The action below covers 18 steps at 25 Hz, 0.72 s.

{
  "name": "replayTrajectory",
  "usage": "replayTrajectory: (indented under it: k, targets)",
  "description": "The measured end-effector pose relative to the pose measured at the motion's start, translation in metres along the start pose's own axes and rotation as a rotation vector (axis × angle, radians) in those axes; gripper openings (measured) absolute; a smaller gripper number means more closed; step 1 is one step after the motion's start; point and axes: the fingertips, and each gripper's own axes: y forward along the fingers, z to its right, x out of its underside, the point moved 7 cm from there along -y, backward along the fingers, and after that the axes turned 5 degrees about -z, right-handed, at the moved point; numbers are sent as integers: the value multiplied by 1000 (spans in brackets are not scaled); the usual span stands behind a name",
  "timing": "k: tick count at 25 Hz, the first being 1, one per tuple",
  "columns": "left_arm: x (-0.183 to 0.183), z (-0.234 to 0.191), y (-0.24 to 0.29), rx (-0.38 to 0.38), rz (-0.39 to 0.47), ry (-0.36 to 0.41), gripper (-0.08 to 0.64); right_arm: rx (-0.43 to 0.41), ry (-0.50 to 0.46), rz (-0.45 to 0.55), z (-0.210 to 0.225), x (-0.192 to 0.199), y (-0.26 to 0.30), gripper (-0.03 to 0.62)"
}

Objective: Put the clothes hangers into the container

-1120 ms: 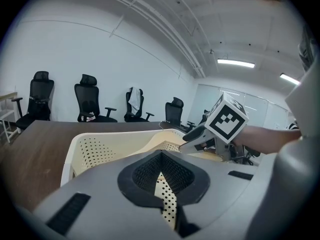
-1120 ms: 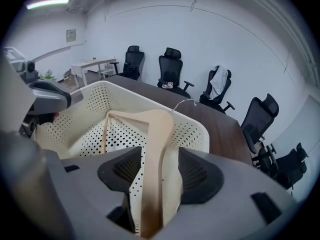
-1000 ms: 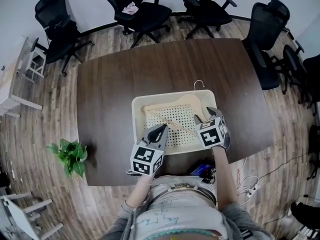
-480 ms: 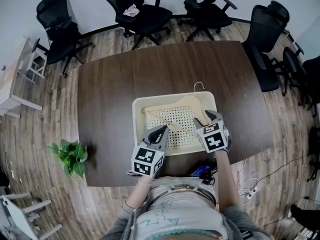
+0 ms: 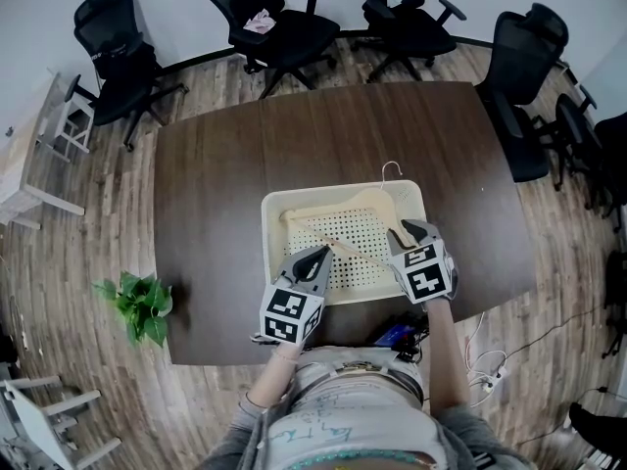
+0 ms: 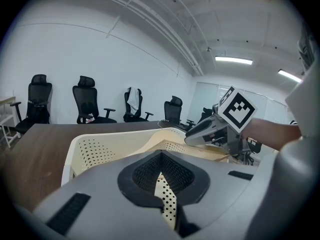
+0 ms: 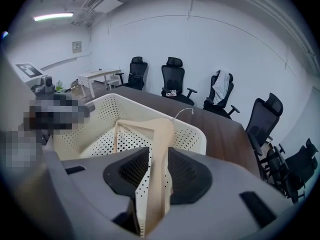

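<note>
Right gripper [image 5: 405, 229] has drawn back toward the near rim and risen slightly; its jaws are clamped on one arm end of the hanger [image 5: 370, 204]; that grip props the hanger tilted inside the basket [image 5: 267, 238], hook over the far rim. Left gripper [image 5: 318, 253] closed on nothing, parked over the near side, likely just clear; both forearms tucked, jaws pointing forward-down.

Both forearms [image 5: 443, 351] reach forward over the table's [image 5: 216, 213] near edge; the left gripper [image 5: 321, 252] points forward and right, jaws closed on the basket's [image 5: 269, 233] near wall; the right gripper [image 5: 409, 227] angles forward-left, jaws clamped on a wooden hanger's [image 7: 162, 149] arm.
</note>
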Motion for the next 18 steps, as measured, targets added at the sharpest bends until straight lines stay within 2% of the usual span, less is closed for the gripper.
replayTrajectory:
  k: [9, 18]
  targets:
    - [1, 1, 0, -7, -10, 18, 11, -10, 2, 3, 0, 3, -6, 60]
    - [4, 4, -1, -18, -26, 46, 11, -41, -16, -10, -7, 6, -10, 32]
